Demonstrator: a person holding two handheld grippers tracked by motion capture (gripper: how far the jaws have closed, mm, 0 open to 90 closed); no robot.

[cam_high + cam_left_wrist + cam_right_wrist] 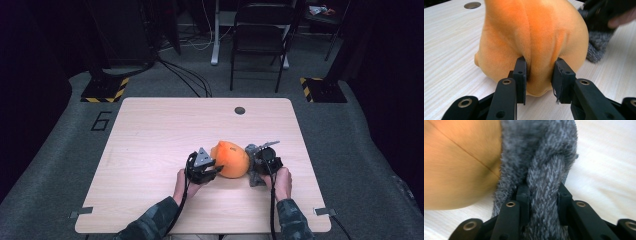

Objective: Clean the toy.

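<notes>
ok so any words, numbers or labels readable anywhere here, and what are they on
"6" - a large dark numeral on the grey floor, just off the table's far left corner.
No print can be seen on the orange plush, on the grey fuzzy fabric or on the black and yellow striped floor plates.

Both grippers low, facing inward — left gripper (218, 169) and right gripper (251, 161) clamped

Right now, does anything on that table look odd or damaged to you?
Nothing looks damaged. The orange plush toy is only squeezed out of shape: the left claw pinches a fold of its fabric, and the right claw is clamped on its grey furry part. The table shows no spills.
</notes>
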